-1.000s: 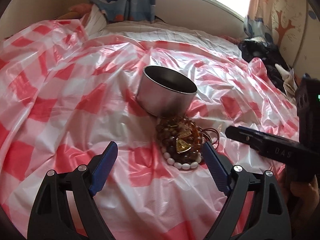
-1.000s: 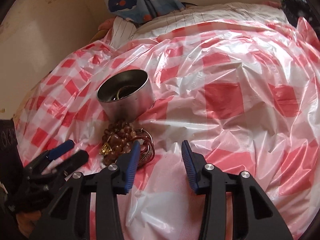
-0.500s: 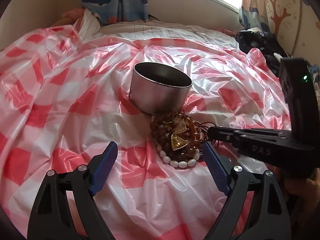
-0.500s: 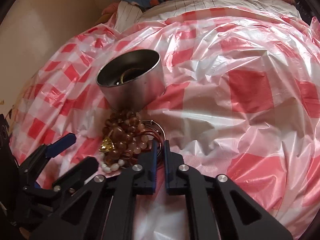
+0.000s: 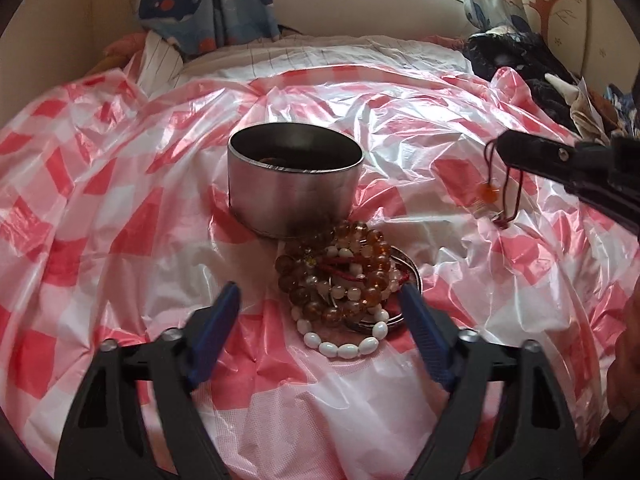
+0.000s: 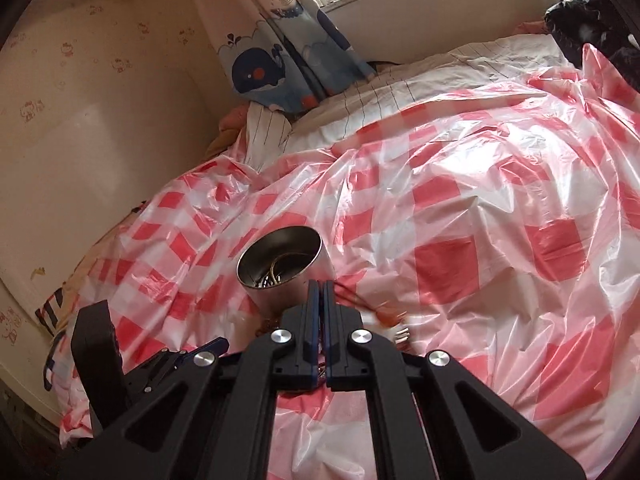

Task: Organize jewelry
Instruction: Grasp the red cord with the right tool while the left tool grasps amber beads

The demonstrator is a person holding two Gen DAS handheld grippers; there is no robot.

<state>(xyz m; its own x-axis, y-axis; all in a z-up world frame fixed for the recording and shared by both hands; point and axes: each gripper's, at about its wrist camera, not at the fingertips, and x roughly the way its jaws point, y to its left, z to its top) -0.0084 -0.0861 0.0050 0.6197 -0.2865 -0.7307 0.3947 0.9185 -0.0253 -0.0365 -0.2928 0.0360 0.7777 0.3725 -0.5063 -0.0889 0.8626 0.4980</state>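
The left gripper [image 5: 320, 320] hangs low over the bed, angled slightly down, its blue fingers [image 5: 214, 330] spread wide and holding nothing. Between and just ahead of its fingertips lies a heap of bracelets [image 5: 340, 280]: amber-brown beads piled over a strand of white beads, with a thin metal bangle under the right edge. The heap rests on the red-and-white checked plastic sheet [image 5: 120, 240] that covers the bed, and its far side touches the foot of a round metal tin [image 5: 294, 184].

The right gripper [image 6: 320, 292] is raised above the sheet and reaches in from the right, pointing toward the tin. Its fingers are pressed together on a dark red cord [image 5: 506, 188], which hangs down from the tip in the left wrist view, with an orange bead [image 5: 489, 192] on it and a small pendant at the bottom, near the sheet; whether it touches is unclear. In the right wrist view the tin [image 6: 280, 268] stands open just beyond the closed fingertips, with a bangle and some other pieces inside.

A whale-print curtain [image 5: 208, 4] hangs by the window at the head of the bed.
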